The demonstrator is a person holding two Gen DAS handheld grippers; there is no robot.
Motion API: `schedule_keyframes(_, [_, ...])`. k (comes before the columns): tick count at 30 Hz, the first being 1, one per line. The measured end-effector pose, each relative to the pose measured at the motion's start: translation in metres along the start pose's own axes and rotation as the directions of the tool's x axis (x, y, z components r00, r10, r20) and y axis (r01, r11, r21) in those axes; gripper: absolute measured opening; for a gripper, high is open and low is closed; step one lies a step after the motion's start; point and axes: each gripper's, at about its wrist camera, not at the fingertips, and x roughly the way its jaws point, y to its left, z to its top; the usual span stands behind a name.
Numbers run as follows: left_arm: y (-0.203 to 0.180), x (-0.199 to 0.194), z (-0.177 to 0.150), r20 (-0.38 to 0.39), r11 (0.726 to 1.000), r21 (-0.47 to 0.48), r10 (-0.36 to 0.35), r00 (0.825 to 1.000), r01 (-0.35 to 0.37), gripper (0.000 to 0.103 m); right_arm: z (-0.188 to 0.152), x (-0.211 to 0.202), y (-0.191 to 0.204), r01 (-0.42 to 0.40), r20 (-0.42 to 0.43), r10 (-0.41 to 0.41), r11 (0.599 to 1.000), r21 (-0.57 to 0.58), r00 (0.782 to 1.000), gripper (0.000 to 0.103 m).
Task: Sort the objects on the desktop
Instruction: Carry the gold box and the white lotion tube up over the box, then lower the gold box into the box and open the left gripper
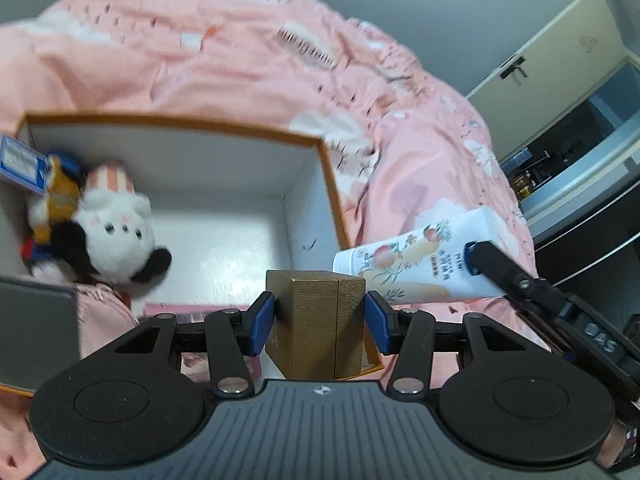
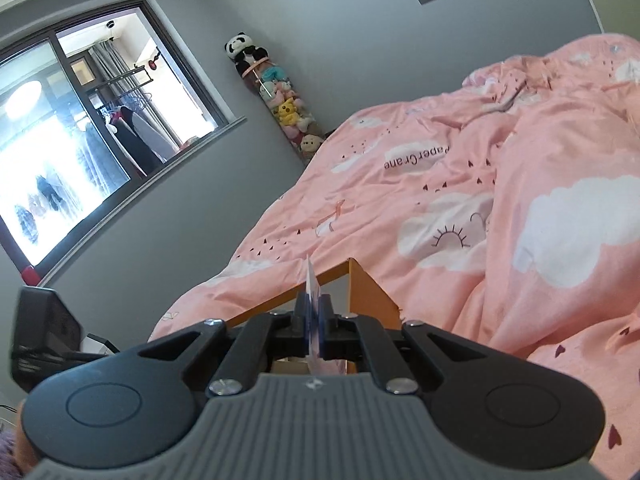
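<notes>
Gold box [image 1: 320,320] base hidden behind gripper body, plush toys [image 1: 100,232] blurred, blue-labelled item [image 1: 20,162] cut by left edge, tube [image 1: 416,264] print illegible, flat white item [image 2: 312,292] seen edge-on, unidentifiable

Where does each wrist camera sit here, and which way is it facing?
Left wrist: on the left tool, angled down into the orange-rimmed box; its fingers clamp a gold box.
Right wrist: on the right tool, facing across the bed toward the window; its fingers pinch a thin card.
Shared: the pink duvet and the orange-rimmed box.
</notes>
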Motion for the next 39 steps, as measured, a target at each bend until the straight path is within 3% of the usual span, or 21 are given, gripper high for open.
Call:
schedule_keyframes(4, [0.01,0.023,-0.001,-0.034,0.998,-0.048,0.037,0.999,-0.039,0.057,0.0,0.01,0.001,-0.009,-0.017,0.009,1.0,-0.017,1.0,0.004])
schedule_keyframes(10, [0.027,0.046,-0.005,-0.087,0.993,-0.121,0.004,0.996,-0.015,0.057,0.0,0.016,0.004,-0.003,-0.029,0.001,0.999,-0.048,1.0,0.004])
schedule_keyframes(17, [0.029,0.07,-0.008,-0.15,0.991,-0.136,-0.013,0.989,-0.008,0.057,0.0,0.021,0.006,0.018,-0.049,-0.021,0.998,-0.066,0.999,0.002])
schedule_keyframes(20, [0.029,0.079,-0.01,-0.184,0.992,-0.121,0.021,0.983,-0.043,0.058,0.001,0.021,0.01,0.023,-0.047,-0.027,0.996,-0.092,0.999,0.001])
schedule_keyframes(28, [0.039,0.08,-0.016,-0.189,0.992,-0.126,-0.018,0.982,-0.006,0.058,0.003,0.028,0.018,0.033,-0.062,-0.043,0.988,-0.149,0.997,0.001])
schedule_keyframes(32, [0.041,0.073,-0.015,-0.179,0.993,-0.117,-0.045,0.983,0.024,0.063,0.002,0.033,0.02,0.034,-0.08,-0.047,0.987,-0.156,0.996,0.002])
schedule_keyframes(39, [0.05,0.035,-0.005,-0.092,0.991,-0.129,-0.044,0.995,0.032,0.064,0.003,0.052,0.025,0.016,-0.153,-0.049,0.978,-0.208,0.987,0.006])
